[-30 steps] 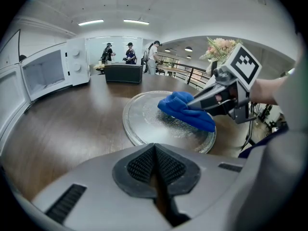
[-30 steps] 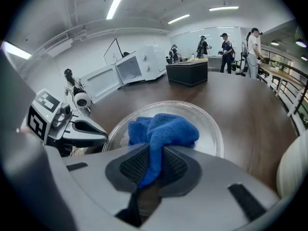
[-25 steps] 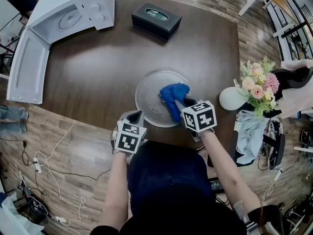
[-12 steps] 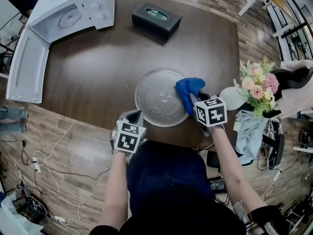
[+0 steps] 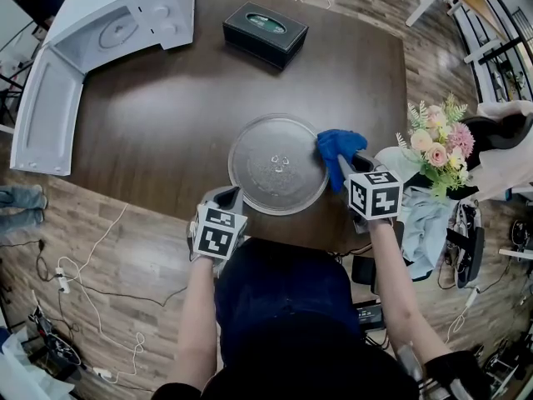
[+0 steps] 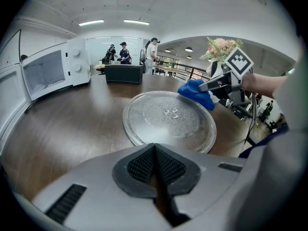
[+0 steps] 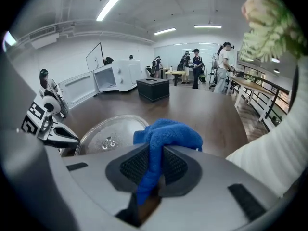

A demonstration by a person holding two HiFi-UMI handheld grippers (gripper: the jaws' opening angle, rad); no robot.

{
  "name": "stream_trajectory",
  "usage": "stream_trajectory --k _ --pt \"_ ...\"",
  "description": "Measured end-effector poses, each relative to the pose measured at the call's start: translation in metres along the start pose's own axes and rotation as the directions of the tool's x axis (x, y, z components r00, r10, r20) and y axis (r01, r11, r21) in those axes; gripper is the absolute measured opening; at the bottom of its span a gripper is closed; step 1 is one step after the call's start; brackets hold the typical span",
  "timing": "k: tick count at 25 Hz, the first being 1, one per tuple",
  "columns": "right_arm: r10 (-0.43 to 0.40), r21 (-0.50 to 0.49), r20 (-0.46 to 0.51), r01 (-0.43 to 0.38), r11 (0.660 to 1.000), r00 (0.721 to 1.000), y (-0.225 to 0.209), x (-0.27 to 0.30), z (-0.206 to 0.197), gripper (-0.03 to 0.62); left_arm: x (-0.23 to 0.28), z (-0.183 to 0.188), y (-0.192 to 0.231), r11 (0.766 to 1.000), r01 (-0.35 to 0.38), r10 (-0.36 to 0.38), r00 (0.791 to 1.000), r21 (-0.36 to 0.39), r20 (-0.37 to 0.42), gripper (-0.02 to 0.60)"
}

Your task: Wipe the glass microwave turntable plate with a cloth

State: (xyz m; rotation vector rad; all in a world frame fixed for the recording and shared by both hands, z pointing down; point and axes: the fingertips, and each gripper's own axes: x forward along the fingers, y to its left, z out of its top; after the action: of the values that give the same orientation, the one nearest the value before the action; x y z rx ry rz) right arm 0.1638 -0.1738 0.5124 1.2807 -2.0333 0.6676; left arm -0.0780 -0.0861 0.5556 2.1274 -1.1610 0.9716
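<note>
While in right tool, blue cloth.

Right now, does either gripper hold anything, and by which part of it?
The right gripper holds the blue cloth, its jaws shut on a narrow fold; the bunched bulk sticks out past them. The left gripper is shut on nothing.

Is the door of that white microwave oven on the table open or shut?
Open. The white microwave oven's door stands swung wide, showing the inside of the cavity.
</note>
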Motion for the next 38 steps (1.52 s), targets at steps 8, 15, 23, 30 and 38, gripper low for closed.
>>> stream_trajectory --k 8,15,23,30,38 --pt "0.148 -0.049 0.098 -0.144 0.988 0.984 0.071 -0.027 0.022 0.049 0.001 0.001 -0.001 1.000 -0.001 0.001 1.000 -0.006 0.010 0.005" --pt "0.341 -0.095 0.056 -0.335 0.937 0.938 0.171 -0.024 0.004 0.049 0.000 0.001 -0.001 1.000 0.003 -0.003 1.000 -0.007 0.009 0.005" --pt "0.421 -0.060 -0.038 -0.423 0.904 0.906 0.223 0.000 -0.027 0.049 0.001 0.002 -0.001 1.000 -0.003 0.004 1.000 -0.010 0.023 0.005" --pt "0.366 -0.123 -0.109 -0.378 0.918 0.924 0.222 0.027 -0.050 0.049 0.001 0.004 -0.001 1.000 0.000 0.000 0.999 -0.005 0.033 0.005" --pt "0.348 -0.113 -0.098 -0.357 0.927 0.933 0.215 0.026 -0.050 0.049 0.001 0.003 -0.002 1.000 0.003 -0.003 1.000 -0.003 0.024 0.005"
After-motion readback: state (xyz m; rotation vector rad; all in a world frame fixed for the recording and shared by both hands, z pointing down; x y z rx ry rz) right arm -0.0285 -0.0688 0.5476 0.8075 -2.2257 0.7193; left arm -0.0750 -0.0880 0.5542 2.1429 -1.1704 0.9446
